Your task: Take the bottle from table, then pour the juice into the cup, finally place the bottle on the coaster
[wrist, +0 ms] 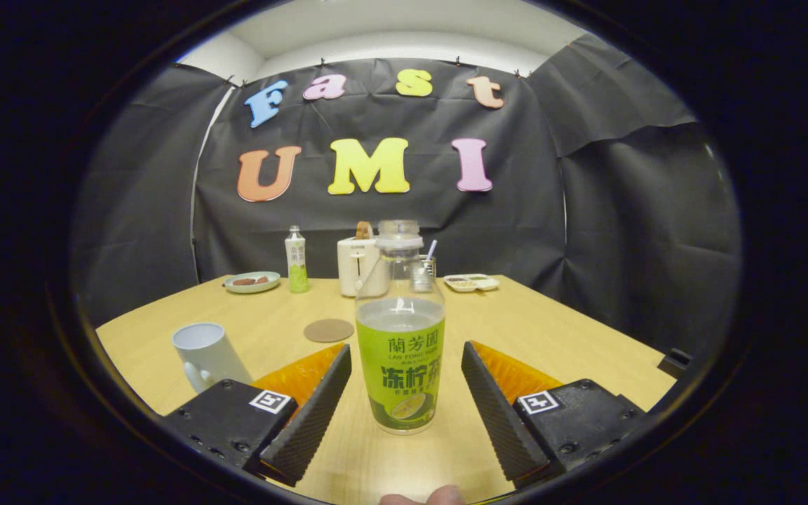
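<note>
Our gripper is spread wide with the juice bottle standing between its fingers on the table — untouched — and if we squeeze off-center, it could tip and spill.

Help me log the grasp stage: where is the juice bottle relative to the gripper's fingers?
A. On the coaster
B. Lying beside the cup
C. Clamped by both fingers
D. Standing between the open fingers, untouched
D: the bottle stands upright between the gripper fingers, gaps on both sides.
</note>
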Demonstrator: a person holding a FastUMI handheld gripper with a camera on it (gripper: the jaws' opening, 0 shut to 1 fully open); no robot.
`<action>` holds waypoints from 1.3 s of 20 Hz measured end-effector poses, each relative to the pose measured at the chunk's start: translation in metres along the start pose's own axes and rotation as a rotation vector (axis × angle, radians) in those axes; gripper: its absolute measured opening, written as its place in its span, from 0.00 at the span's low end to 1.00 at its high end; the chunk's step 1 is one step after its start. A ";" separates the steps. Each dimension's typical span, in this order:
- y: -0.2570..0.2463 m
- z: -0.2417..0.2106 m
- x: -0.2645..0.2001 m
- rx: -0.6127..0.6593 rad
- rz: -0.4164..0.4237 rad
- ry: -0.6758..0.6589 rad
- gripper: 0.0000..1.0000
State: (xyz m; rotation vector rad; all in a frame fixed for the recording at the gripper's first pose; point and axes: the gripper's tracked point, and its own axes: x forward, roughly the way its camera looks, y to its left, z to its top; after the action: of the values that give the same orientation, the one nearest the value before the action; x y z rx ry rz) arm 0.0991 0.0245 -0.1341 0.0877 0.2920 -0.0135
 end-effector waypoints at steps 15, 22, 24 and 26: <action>0.012 -0.007 0.027 0.007 0.022 0.062 0.86; 0.033 0.023 0.003 -0.124 0.068 0.057 0.76; 0.037 0.032 -0.001 -0.200 0.075 0.063 0.74; 0.042 0.037 0.000 -0.275 0.081 0.082 0.74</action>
State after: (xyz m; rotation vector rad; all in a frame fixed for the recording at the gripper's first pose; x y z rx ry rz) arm 0.1110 0.0633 -0.0958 -0.1731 0.3692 0.1106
